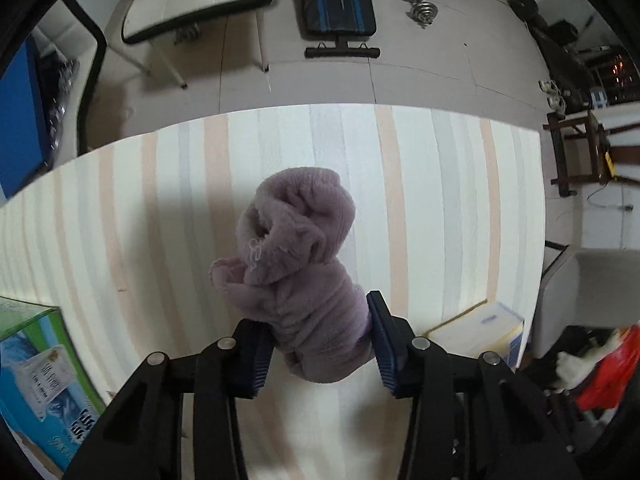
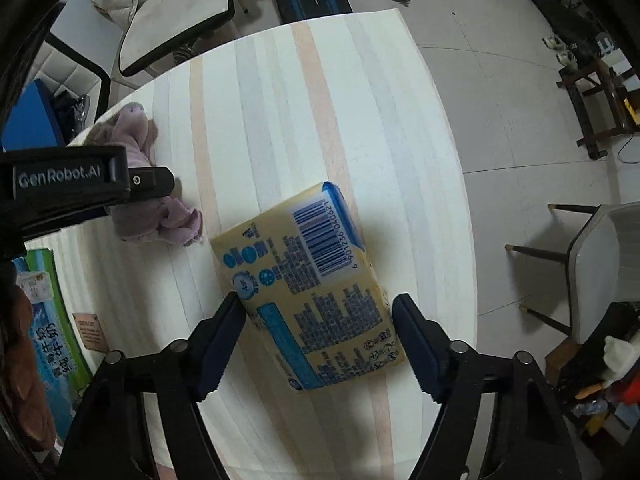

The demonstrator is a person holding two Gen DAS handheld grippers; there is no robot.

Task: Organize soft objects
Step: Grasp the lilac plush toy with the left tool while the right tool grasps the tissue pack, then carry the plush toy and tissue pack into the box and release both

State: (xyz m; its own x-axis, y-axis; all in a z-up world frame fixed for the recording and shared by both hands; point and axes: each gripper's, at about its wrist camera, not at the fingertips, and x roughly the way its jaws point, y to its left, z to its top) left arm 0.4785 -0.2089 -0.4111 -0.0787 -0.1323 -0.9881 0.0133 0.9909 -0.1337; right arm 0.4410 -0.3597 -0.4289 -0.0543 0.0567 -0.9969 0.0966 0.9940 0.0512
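Note:
A crumpled purple fleece cloth (image 1: 296, 252) stands on the striped table (image 1: 420, 184). My left gripper (image 1: 318, 350) is shut on its near end, both blue pads pressing into the fabric. The cloth also shows in the right wrist view (image 2: 140, 216), partly behind the left gripper's black body. A yellow and blue soft tissue pack (image 2: 316, 288) lies on the table (image 2: 280, 100). My right gripper (image 2: 318, 346) is open with its jaws on either side of the pack's near end, close to its sides but not squeezing it.
A green and blue milk carton box (image 1: 36, 368) stands at the table's left edge, also in the right wrist view (image 2: 52, 328). The tissue pack shows at the right (image 1: 484, 332). Chairs (image 2: 600, 264), a weight bench (image 1: 338, 0) and dumbbells (image 1: 420, 4) stand on the floor around the table.

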